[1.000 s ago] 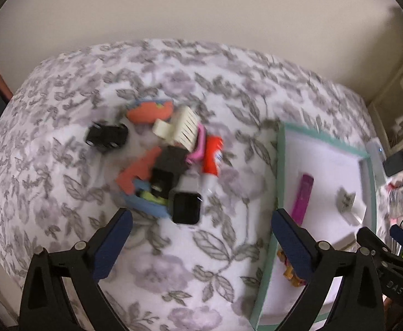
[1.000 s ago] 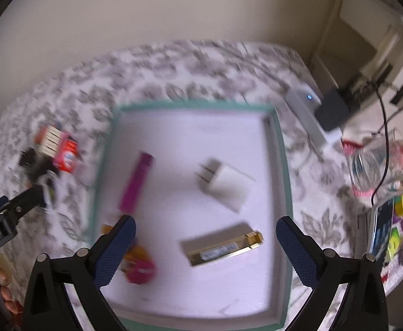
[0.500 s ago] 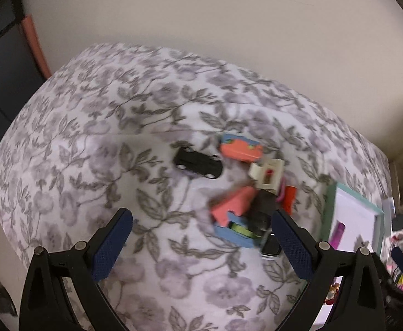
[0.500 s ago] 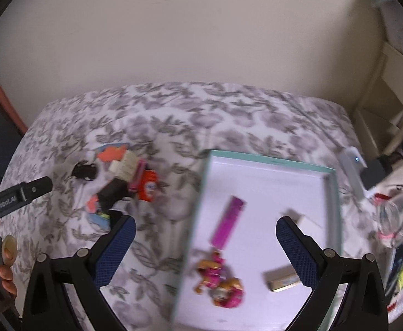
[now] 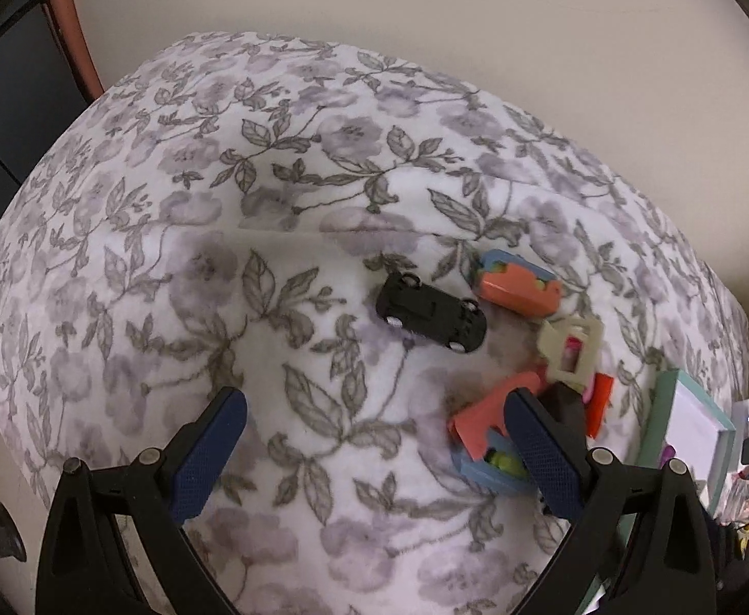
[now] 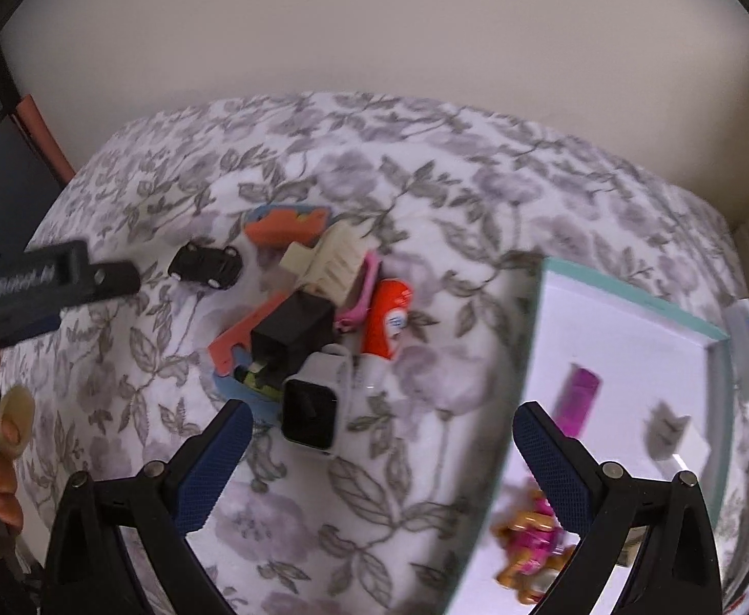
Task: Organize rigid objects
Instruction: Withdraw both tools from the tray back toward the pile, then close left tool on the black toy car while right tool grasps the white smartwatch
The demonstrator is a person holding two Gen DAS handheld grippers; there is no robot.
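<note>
Grippers both stood spread and empty: right gripper (image 6: pixel 374 466) had swung from the tray (image 6: pixel 630 289) toward the pile (image 6: pixel 313 318), probably seeking the next piece.

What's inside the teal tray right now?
In the teal tray: a magenta stick, a white plug adapter, and a pink and gold toy. The right claw's finger covers part of the floor.
</note>
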